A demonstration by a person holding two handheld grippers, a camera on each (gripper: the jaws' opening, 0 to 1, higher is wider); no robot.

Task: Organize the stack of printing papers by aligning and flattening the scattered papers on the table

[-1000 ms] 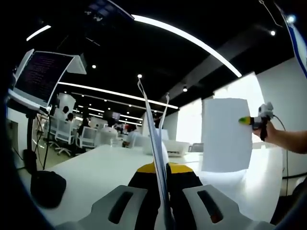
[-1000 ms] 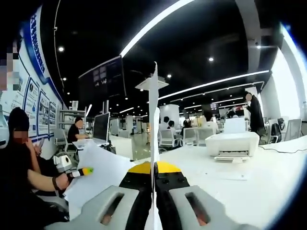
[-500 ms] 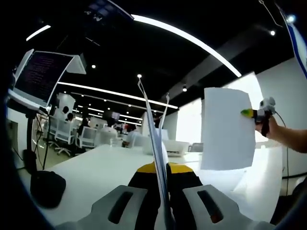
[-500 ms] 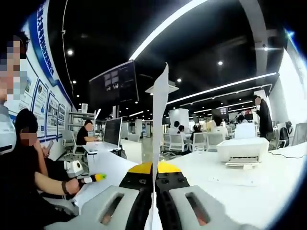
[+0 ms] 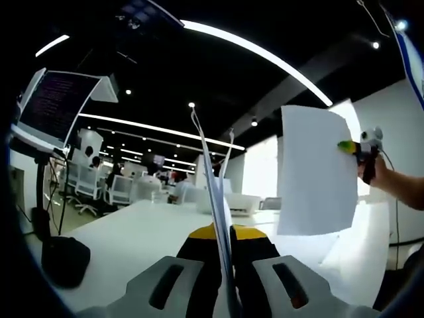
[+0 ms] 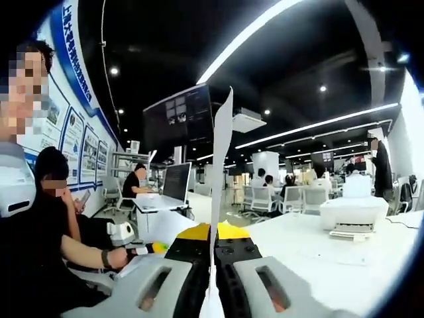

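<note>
My left gripper (image 5: 222, 240) is shut on several white sheets (image 5: 211, 169) that stand edge-on and fan apart at their tops. To the right in the left gripper view, my right gripper (image 5: 354, 147) holds one white sheet (image 5: 315, 173) upright in the air above the white table (image 5: 146, 232). In the right gripper view that sheet (image 6: 219, 165) rises edge-on from my shut right gripper (image 6: 213, 240). The left gripper (image 6: 150, 249) shows low at the left there, in the person's hand, with its white papers (image 6: 167, 226) beside it.
A black pouch (image 5: 63, 260) lies on the table's left part, below a monitor on a stand (image 5: 58, 101). A white printer (image 6: 352, 212) sits further back on the table. Seated people (image 6: 50, 192) and office chairs (image 5: 122, 189) surround the area.
My right gripper has lifted its single sheet higher above the table. The right gripper view has shifted with that lift. The left gripper and its sheets have stayed put.
</note>
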